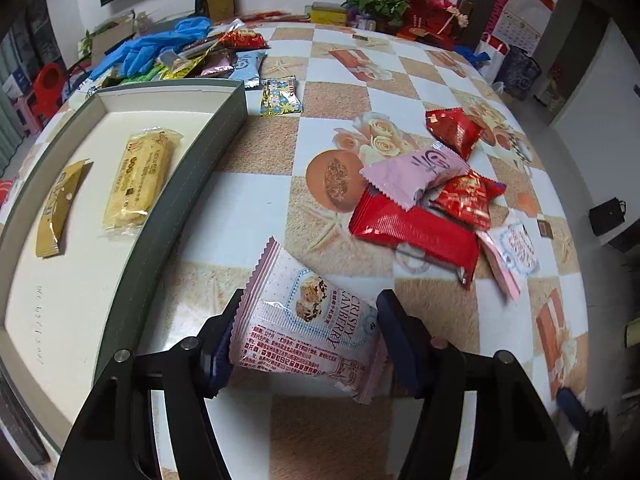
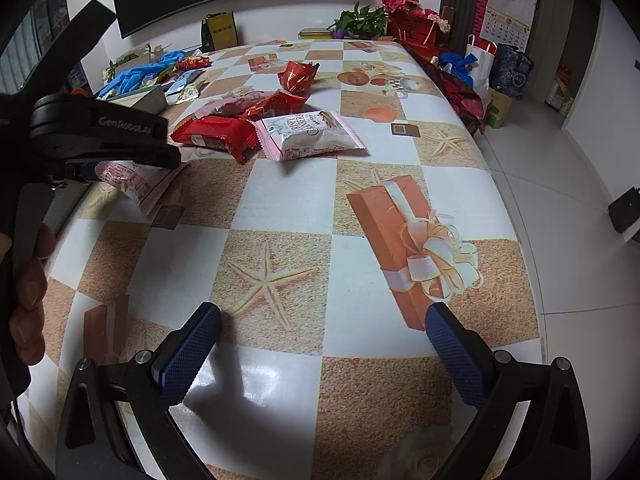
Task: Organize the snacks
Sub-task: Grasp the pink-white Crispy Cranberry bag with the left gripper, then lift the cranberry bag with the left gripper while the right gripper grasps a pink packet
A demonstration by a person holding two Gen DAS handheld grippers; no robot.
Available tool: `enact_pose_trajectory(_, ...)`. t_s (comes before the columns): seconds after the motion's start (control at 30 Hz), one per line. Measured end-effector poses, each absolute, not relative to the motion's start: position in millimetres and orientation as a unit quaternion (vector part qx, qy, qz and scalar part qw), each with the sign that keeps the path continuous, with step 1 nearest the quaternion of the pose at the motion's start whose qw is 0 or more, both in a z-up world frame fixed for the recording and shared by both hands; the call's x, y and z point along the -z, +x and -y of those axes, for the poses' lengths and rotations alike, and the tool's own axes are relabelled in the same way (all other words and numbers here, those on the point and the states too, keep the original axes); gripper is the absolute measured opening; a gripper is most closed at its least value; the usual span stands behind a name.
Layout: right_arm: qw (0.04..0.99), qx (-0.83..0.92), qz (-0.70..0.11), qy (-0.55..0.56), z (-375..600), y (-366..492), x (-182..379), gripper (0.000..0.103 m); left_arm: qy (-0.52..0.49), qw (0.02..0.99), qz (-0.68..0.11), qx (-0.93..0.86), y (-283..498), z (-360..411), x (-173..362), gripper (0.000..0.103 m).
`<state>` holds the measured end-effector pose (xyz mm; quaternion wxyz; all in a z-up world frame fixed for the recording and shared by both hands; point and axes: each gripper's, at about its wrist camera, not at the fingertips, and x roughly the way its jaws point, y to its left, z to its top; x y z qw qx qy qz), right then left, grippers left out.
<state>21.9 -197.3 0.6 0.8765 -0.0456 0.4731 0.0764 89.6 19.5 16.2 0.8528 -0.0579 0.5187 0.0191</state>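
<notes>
Two snack bars (image 1: 138, 178) lie side by side in the tray (image 1: 168, 208) at left; right of it on the table (image 1: 260, 152) sits a heap of packets (image 1: 424, 204) (overlapping), one lone candy (image 1: 280, 96) behind, nearer the tray.

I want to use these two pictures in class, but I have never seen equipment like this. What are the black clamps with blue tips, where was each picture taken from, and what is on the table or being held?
There is no robot here: a person holds a hand-operated gripper in each hand, and each gripper carries a wide-angle camera that looks forward along its two fingers.

The left camera's picture shows the left gripper shut on a pink cranberry snack packet. Left of it lies a shallow grey box that holds two yellowish snack bars. To the right, on the patterned tablecloth, is a pile of red and pink packets.

The right camera's picture shows the right gripper open and empty above the table. At its left edge you can see the other gripper from the side.
</notes>
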Motion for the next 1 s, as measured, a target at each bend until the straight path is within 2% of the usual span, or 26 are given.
enact_pose_trajectory(0.37,0.873,-0.081,-0.481,-0.025,196,34,-1,0.102,-0.028,0.888,-0.456,0.051,13,-45,-14,0.060)
enact_pose_trajectory(0.6,0.850,-0.105,-0.487,0.173,223,84,-13,0.102,-0.026,0.896,-0.439,0.061,-1,-49,-13,0.058)
enact_pose_trajectory(0.9,0.866,-0.068,-0.487,0.095,196,154,-10,0.102,-0.026,0.898,-0.436,0.061,-1,-50,-12,0.059)
enact_pose_trajectory(1.0,0.869,-0.068,-0.489,0.019,176,161,-6,0.099,-0.027,0.898,-0.436,0.061,-1,-50,-12,0.059)
